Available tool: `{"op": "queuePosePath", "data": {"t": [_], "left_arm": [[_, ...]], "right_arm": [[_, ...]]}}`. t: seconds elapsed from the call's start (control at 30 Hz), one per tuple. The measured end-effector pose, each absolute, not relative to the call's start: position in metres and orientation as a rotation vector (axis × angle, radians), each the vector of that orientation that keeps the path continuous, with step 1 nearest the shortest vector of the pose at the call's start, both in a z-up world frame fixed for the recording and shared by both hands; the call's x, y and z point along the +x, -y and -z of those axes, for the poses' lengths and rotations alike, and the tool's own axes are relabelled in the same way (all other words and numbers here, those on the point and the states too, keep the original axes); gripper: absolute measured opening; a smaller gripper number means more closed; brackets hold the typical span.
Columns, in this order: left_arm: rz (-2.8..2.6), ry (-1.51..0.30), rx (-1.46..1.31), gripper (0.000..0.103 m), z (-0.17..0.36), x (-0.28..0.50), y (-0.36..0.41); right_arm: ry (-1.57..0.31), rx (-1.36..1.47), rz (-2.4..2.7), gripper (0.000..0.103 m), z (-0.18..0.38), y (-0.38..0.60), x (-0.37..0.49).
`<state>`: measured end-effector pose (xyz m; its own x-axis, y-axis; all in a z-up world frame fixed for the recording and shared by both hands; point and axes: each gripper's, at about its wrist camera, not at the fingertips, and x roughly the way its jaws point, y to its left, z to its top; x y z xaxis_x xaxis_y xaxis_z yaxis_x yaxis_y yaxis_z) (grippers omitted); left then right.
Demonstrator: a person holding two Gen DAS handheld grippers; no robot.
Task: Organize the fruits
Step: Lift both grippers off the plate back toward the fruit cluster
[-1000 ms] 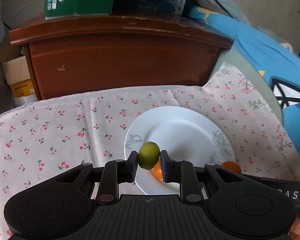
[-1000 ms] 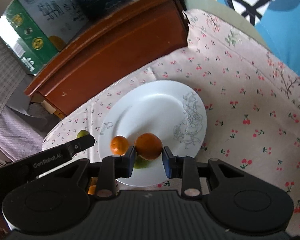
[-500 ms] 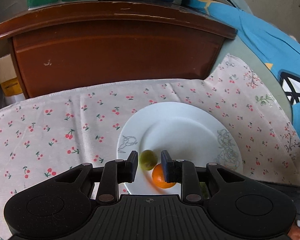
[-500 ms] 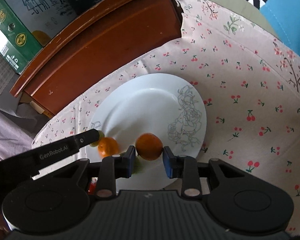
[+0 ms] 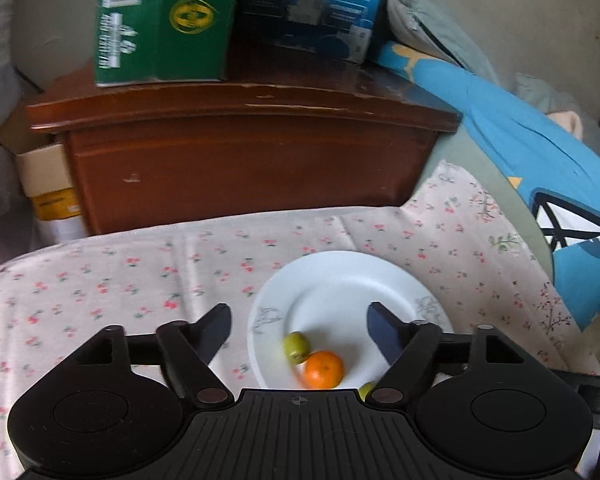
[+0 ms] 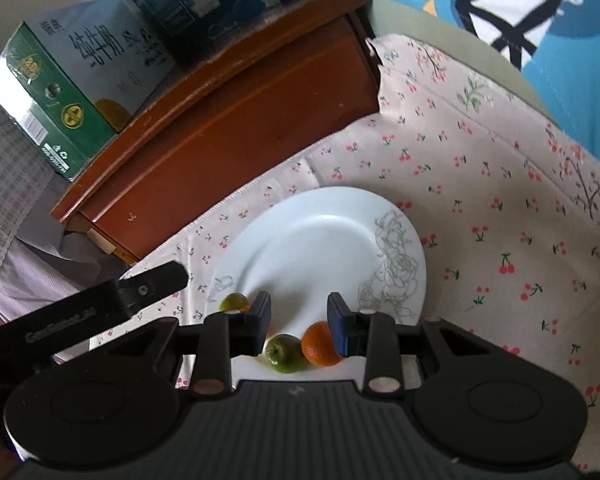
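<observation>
Hovering with fingers spread wide and empty, the left gripper [image 5: 299,322] overlooks a white plate [image 5: 340,280] holding a green fruit [image 5: 297,347] touching an orange [image 5: 324,369]. From the right wrist, the right gripper [image 6: 299,314] is parted, gripping nothing, above a green apple [image 6: 284,353] and another orange [image 6: 319,345] on the plate's near edge.

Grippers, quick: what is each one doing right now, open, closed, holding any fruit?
Left hand-held gripper: wide open, holding nothing, above the white plate.
Right hand-held gripper: open, holding nothing; an orange lies on the plate below.

Between and just ahead of the right gripper's [image 6: 299,316] fingers, two fruits [image 6: 286,353] lie touching on the plate's [image 6: 320,240] near edge (on the cloth [image 6: 500,200]). A cabinet [image 6: 220,128] stands beyond, boxes [image 6: 60,92] on top.
</observation>
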<state>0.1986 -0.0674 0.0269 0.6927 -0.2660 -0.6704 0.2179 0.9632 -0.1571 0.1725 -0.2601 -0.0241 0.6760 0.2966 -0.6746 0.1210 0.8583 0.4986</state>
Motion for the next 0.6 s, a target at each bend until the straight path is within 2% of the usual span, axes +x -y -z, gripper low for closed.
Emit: {"op": "queuePosePath", "data": {"t": [0.23,0.6], "left_arm": [[0.242,-0.765,-0.114,0.085,-0.036,0.179,0.049],[0.228,-0.795,-0.118,0.086,-0.031,0.139,0.037]], "right_arm": [[-0.83,0.546,-0.111,0.033,0.02,0.264,0.164],[-0.86,0.491,-0.135,0.034,0.019,0.257,0.142]]}}
